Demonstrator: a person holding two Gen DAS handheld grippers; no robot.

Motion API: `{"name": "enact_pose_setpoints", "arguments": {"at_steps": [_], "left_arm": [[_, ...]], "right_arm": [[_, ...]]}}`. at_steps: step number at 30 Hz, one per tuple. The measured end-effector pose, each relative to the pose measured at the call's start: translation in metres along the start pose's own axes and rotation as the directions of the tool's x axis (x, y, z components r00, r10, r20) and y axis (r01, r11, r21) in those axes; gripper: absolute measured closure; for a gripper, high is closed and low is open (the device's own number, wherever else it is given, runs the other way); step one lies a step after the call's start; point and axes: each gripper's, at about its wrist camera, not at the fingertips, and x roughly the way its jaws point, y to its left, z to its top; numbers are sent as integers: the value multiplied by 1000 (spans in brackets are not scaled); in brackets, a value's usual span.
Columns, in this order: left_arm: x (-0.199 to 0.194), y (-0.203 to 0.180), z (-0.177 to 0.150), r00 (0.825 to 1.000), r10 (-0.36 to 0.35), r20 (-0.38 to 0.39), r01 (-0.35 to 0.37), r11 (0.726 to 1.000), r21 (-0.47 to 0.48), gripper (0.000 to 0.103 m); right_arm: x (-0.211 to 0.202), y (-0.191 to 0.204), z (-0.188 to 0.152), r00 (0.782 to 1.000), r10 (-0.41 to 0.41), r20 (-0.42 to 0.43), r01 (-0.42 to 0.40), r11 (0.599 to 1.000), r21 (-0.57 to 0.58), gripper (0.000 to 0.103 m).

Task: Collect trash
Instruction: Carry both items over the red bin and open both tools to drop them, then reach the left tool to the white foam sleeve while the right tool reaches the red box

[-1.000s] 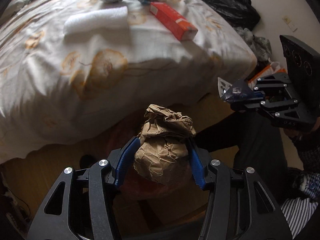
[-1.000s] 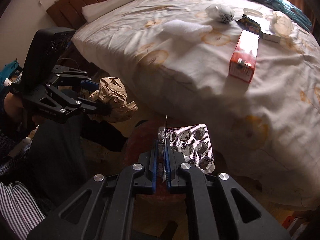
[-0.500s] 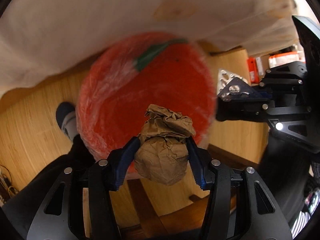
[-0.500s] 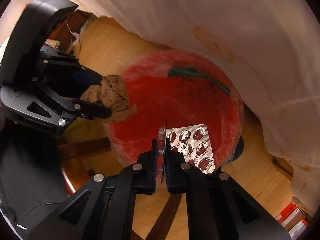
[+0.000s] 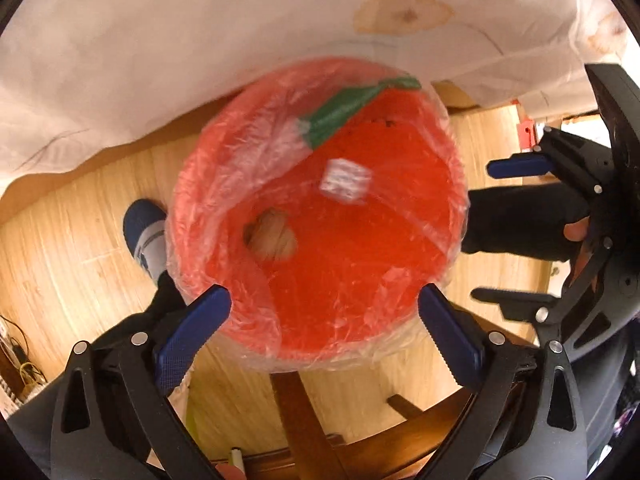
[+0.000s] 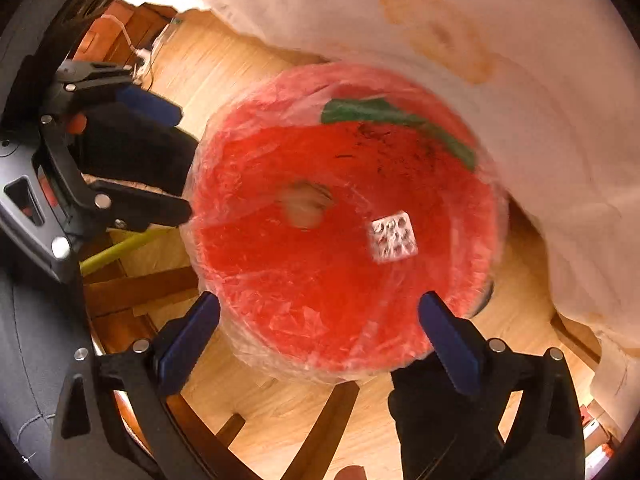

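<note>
A red bin lined with clear plastic (image 5: 400, 280) stands on the wooden floor below me; it also fills the right wrist view (image 6: 320, 320). A crumpled brown paper ball (image 5: 272, 236) and a silver blister pack (image 5: 346, 180) lie inside the bin, blurred. They also show in the right wrist view, the ball (image 6: 306, 204) and the pack (image 6: 394, 236). My left gripper (image 5: 324, 328) is open and empty above the bin's near rim. My right gripper (image 6: 320, 328) is open and empty above the bin too. Each gripper shows at the edge of the other's view.
The white floral bedsheet (image 5: 200, 40) hangs over the bed edge just beyond the bin. A socked foot (image 5: 146, 232) stands left of the bin. Dark wooden chair legs (image 5: 304, 408) run under the grippers. Cables lie at the far left of the floor (image 5: 12, 348).
Both grippers have opened. The paper ball has left the left gripper and the blister pack has left the right gripper; both now lie in the red bin.
</note>
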Motion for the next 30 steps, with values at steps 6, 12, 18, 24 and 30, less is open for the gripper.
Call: {"name": "enact_pose_setpoints", "arguments": {"at_steps": [6, 12, 18, 24, 30], "left_arm": [[-33, -8, -4, 996, -16, 85, 14, 1000, 21, 6], [-98, -38, -9, 968, 27, 251, -65, 987, 146, 6], [-174, -62, -4, 888, 91, 451, -234, 934, 270, 6], [-233, -67, 24, 813, 94, 574, -351, 867, 355, 6], [-260, -70, 71, 799, 86, 595, -432, 771, 469, 6]], "right_arm": [[-49, -8, -9, 994, 33, 103, -40, 997, 61, 5], [-120, 0, -17, 974, 47, 222, -62, 996, 61, 5], [-194, -3, -18, 937, -8, 350, -36, 992, 118, 5], [-249, -21, -10, 886, -104, 452, -10, 970, 242, 5], [-267, -40, 16, 868, -164, 468, 2, 945, 328, 5]]}}
